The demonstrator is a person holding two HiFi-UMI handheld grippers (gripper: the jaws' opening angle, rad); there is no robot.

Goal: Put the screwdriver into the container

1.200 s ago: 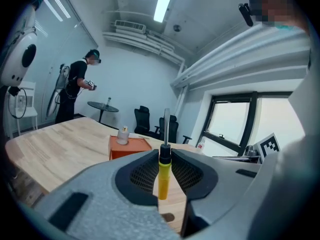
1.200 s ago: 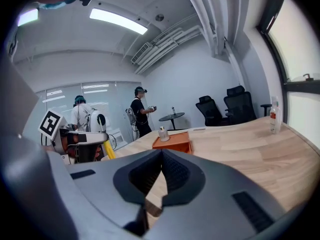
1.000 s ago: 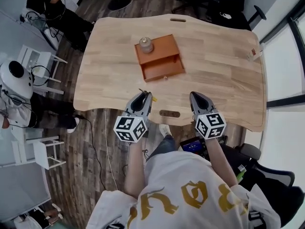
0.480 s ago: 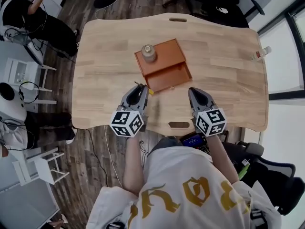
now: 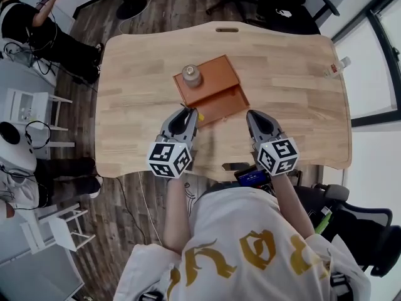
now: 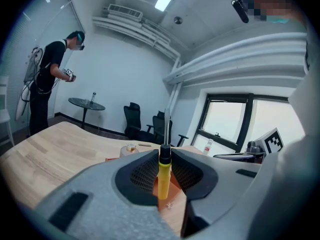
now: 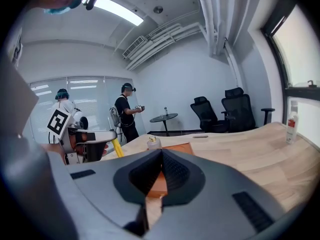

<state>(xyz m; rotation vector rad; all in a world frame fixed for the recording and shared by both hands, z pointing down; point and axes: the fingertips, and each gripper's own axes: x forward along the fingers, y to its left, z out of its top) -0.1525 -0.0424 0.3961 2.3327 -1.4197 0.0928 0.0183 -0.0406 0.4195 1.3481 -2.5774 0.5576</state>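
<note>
Wooden table [image 5: 138, 74], office room; on it the container [image 5: 210, 86], an orange box, drawer open towards me. My left gripper [image 5: 186, 111], just before the container: jaws clamped on the screwdriver [image 6: 163, 176]. My right gripper [image 5: 254, 115], likewise: jaws together, empty. I'd level the screwdriver over the drawer before releasing.

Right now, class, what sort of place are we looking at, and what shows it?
Probably an office or meeting room: a large wooden desk, black office chairs and a big window.

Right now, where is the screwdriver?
The screwdriver is clamped between the jaws of the left gripper, at the left of the head view, close to the open drawer of the brown container.
</note>
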